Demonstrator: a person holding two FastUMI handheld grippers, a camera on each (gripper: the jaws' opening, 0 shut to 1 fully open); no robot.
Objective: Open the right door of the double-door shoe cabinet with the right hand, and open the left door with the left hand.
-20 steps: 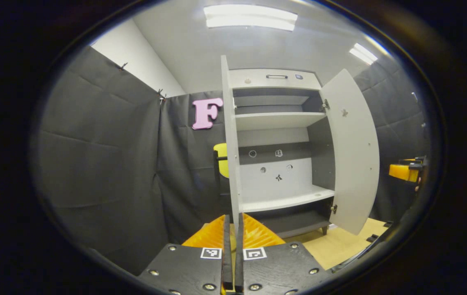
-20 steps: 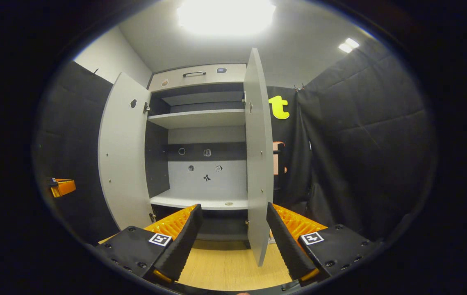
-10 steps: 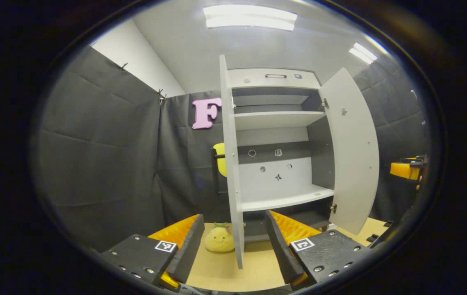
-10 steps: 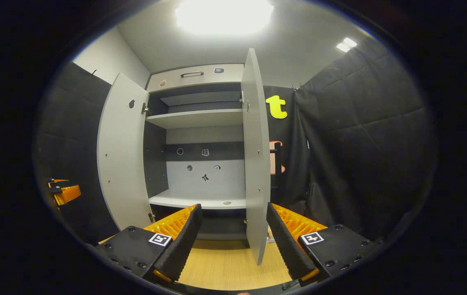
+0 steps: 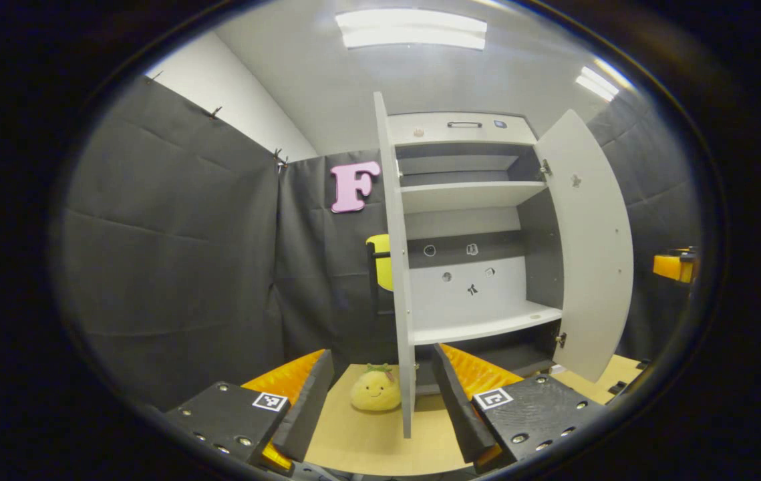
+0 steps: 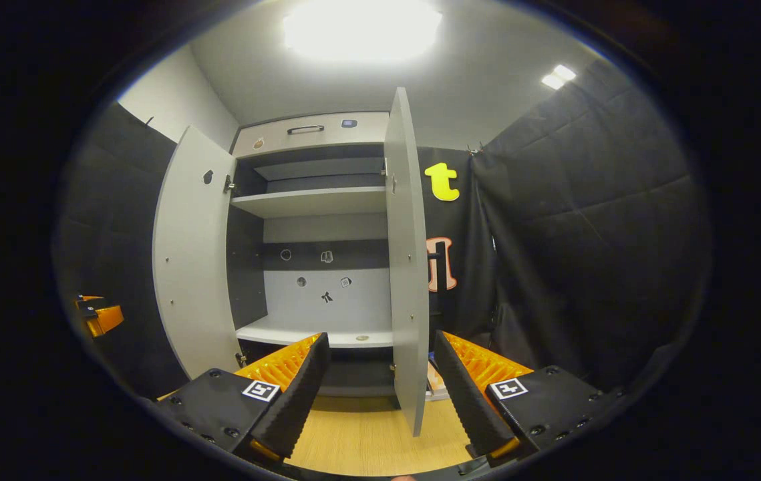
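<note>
The grey shoe cabinet [image 5: 467, 197] stands with both doors swung out and its shelves bare. In the left gripper view the left door [image 5: 401, 267] shows edge-on. Its lower end hangs in the gap of my left gripper [image 5: 380, 361], which is open, and it touches neither finger. The right door [image 5: 590, 247] stands wide, with my right gripper [image 5: 674, 265] beyond it. In the right gripper view the right door [image 6: 408, 267] is edge-on between the fingers of my open right gripper [image 6: 380, 337]. The left door [image 6: 193, 254] and my left gripper [image 6: 103, 314] are at the left.
A yellow plush toy [image 5: 375, 389] sits on the wooden floor [image 5: 353, 441] just left of the left door. A flat thing [image 6: 435, 382] lies on the floor behind the right door. A drawer with a handle [image 6: 307, 129] tops the cabinet. Black cloth walls close in on both sides.
One second ago my left gripper was shut on the left door's edge; it has let go and now stands open. The right gripper stayed open and has drifted slightly.
</note>
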